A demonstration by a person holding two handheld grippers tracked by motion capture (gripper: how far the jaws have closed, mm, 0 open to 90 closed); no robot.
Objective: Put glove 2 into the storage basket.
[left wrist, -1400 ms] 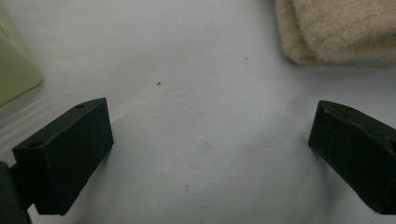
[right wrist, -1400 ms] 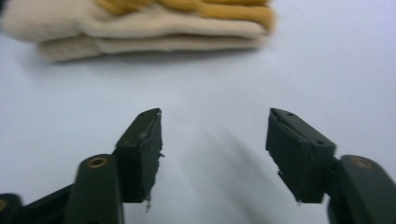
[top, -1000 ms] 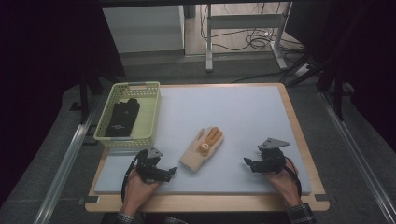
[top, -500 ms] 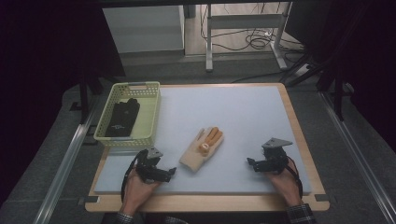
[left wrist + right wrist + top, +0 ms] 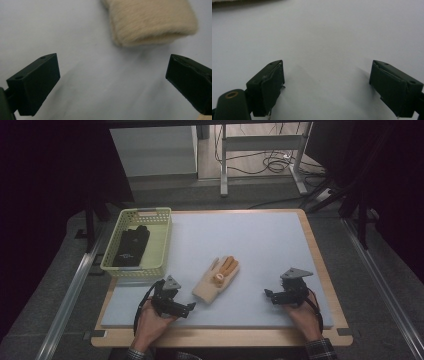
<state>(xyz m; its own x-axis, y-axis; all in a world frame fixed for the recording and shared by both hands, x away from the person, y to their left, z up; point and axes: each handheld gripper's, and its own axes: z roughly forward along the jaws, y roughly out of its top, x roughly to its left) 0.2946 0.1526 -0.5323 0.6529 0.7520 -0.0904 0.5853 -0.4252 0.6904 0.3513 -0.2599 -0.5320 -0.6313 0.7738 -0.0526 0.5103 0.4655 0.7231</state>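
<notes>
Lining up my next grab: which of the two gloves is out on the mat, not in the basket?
The cream glove with orange fingers, lying on the blue mat beside the left hand-held gripper. The black glove lies inside the yellow-green basket.

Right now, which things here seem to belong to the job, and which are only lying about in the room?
Likely part of the job:
- beige glove, flat on the mat
- black glove, inside the basket
- yellow basket
- left tool, open, nearest the beige glove
- right tool, open

Just lying about:
- cables on the floor
- metal stand behind the table
</notes>
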